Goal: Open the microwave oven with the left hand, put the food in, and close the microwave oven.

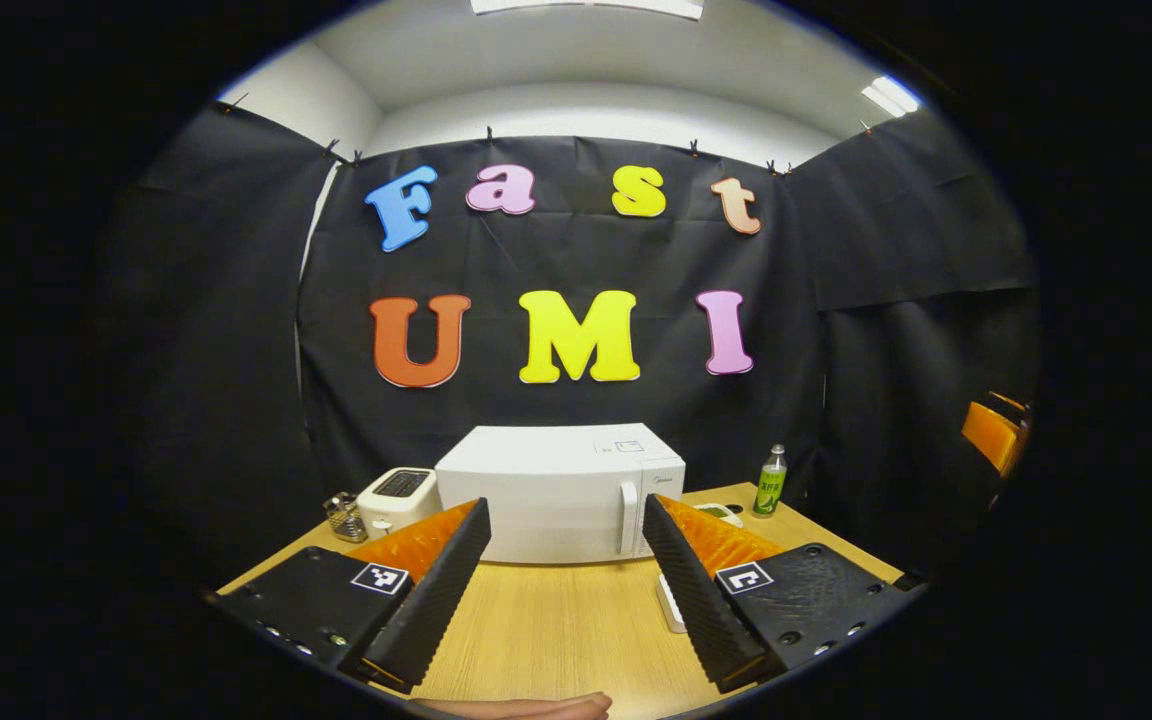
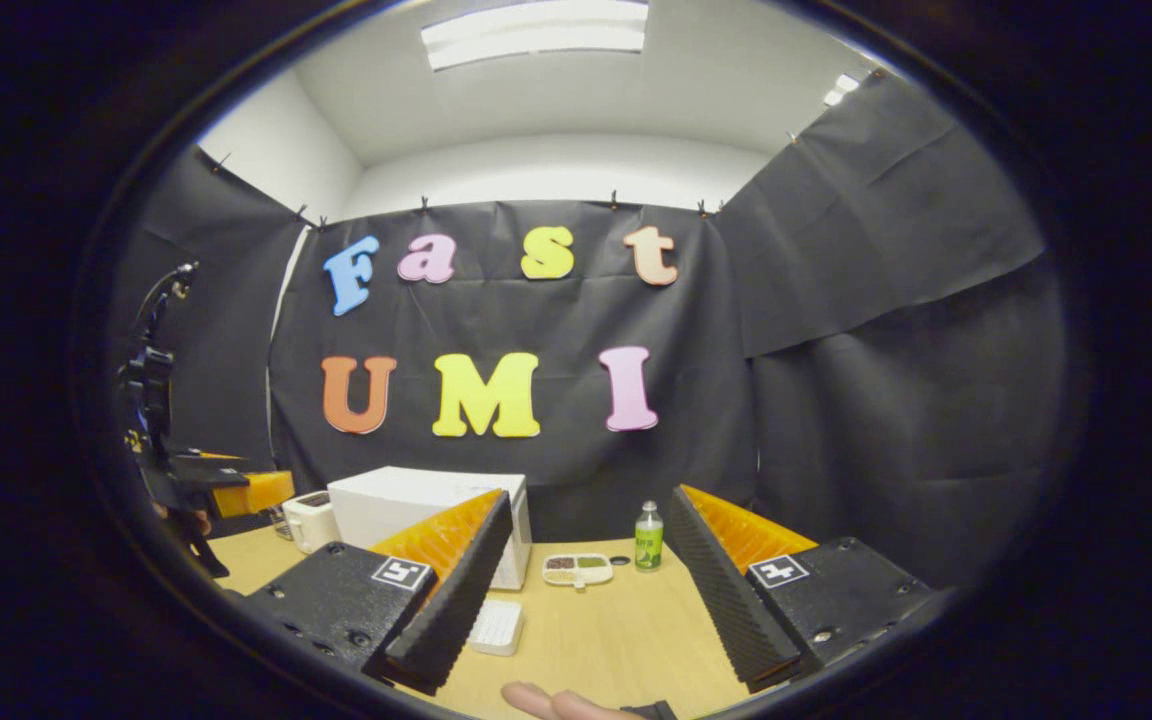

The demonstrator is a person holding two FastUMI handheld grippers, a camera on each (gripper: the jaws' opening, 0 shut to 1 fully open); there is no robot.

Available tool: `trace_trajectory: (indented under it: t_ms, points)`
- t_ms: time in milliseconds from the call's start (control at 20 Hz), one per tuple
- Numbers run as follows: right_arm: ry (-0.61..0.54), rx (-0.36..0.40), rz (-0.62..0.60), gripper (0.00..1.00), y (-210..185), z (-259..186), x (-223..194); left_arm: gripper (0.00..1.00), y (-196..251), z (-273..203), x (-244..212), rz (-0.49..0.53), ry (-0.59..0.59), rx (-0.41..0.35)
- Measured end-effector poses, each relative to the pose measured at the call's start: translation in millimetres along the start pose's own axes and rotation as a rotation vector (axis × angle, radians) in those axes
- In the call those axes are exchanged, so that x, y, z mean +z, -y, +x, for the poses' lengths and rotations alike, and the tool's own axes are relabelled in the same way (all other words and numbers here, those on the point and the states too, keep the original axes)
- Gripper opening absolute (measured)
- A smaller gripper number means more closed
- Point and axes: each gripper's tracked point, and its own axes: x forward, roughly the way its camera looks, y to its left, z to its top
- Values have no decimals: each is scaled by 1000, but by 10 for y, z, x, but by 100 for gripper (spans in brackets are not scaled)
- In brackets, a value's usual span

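A white microwave oven (image 1: 556, 490) stands at the back of the wooden table (image 1: 566, 630), door closed, its handle (image 1: 627, 517) on the right side of the door. In the right gripper view the microwave oven (image 2: 406, 515) is at left, and a white tray of food (image 2: 577, 568) lies to its right on the table. My left gripper (image 1: 566, 530) hangs open in front of the microwave, well short of it, holding nothing. My right gripper (image 2: 586, 535) is open and empty above the table, the food tray beyond its fingers. The left gripper (image 2: 206, 490) also shows at far left.
A white toaster (image 1: 396, 500) and a small wire holder (image 1: 341, 515) stand left of the microwave. A green bottle (image 2: 648, 537) stands to its right, near the food. A small white flat object (image 2: 496, 626) lies on the table. An orange chair (image 1: 996, 430) is at far right.
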Motion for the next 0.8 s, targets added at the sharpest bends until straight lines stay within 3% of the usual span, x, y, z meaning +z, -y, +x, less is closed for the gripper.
trace_trajectory:
  t_ms: [50, 150, 200, 400, 450, 500, 600, 650, 700, 750, 800]
  points:
    - [15, -6, -4, 91, 6, -52, 62, 96, -45, -133, 88, 12, 19, 17]
    - [42, -27, -8, 91, 45, -134, 166, 96, -41, -389, 112, -2, 31, 23]
    - [55, -32, -14, 100, 47, -176, 210, 96, -2, -502, 143, -14, 41, 11]
    - [71, -30, -41, 100, 62, -282, 238, 95, -80, -859, 113, -18, 72, 21]
    - [66, -27, -44, 92, 63, -279, 196, 95, -104, -919, 47, -14, 71, 28]
    - [53, -28, -47, 91, 88, -276, 140, 95, -104, -962, -8, -11, 65, 30]
    - [34, -46, -40, 91, 167, -271, 73, 95, -100, -987, -28, -11, 62, 28]
    - [28, -53, -37, 100, 191, -280, 69, 95, -109, -987, -18, -7, 62, 28]
    - [29, -58, -35, 100, 210, -285, 72, 95, -137, -966, 0, 0, 67, 35]
    - [33, -62, -33, 92, 212, -286, 94, 95, -166, -947, 34, 6, 75, 46]
    - [41, -62, -31, 100, 206, -291, 117, 95, -166, -942, 48, 6, 85, 54]
